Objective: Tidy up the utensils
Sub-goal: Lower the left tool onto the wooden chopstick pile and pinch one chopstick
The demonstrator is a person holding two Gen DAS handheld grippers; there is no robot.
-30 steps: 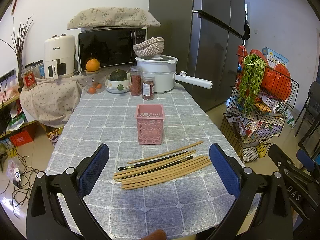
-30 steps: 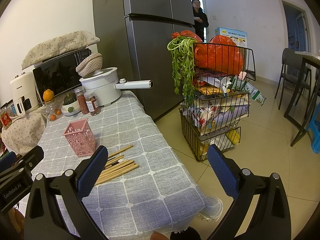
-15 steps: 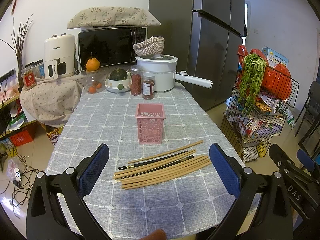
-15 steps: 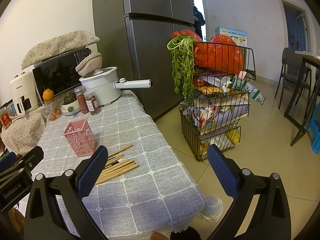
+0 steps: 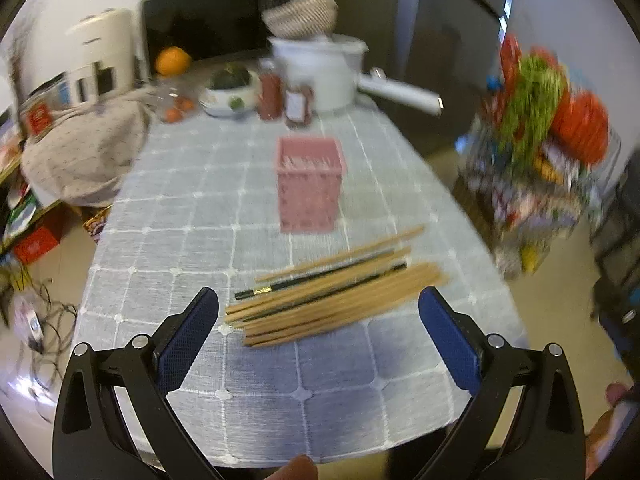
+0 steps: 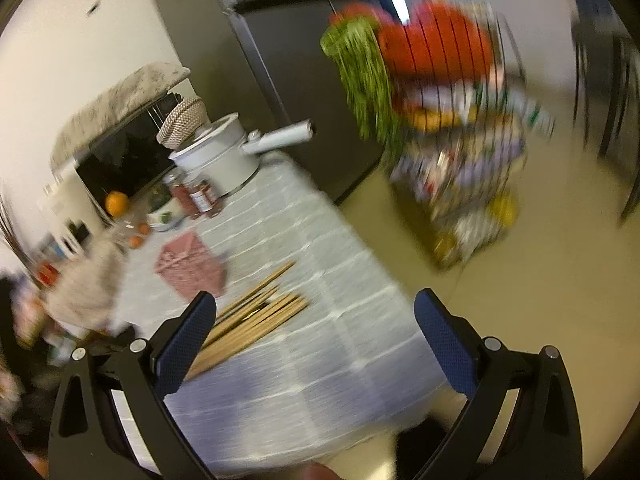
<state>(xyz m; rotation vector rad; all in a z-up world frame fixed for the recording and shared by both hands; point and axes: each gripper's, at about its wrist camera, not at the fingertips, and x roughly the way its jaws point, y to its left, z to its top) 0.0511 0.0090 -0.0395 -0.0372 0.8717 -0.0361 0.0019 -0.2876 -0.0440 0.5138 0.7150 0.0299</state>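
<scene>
A loose bundle of wooden and black chopsticks (image 5: 332, 288) lies on the grey checked tablecloth (image 5: 200, 216). A pink perforated holder (image 5: 309, 184) stands upright just beyond them. My left gripper (image 5: 318, 336) is open and empty, held above the near table edge, its jaws on either side of the bundle. The chopsticks (image 6: 256, 316) and the holder (image 6: 188, 268) also show in the right wrist view, left of centre. My right gripper (image 6: 314, 344) is open and empty over the table's right corner, tilted. Both views are blurred by motion.
A white pot with a long handle (image 5: 320, 72), two red jars (image 5: 284, 98), a bowl (image 5: 228, 96) and a microwave (image 5: 204, 28) stand at the table's far end. A wire rack of groceries (image 6: 448, 128) stands on the floor to the right, beside the fridge (image 6: 288, 60).
Both grippers have moved forward and down toward the chopsticks. The right gripper has also tilted and swung left. Both stay open.
</scene>
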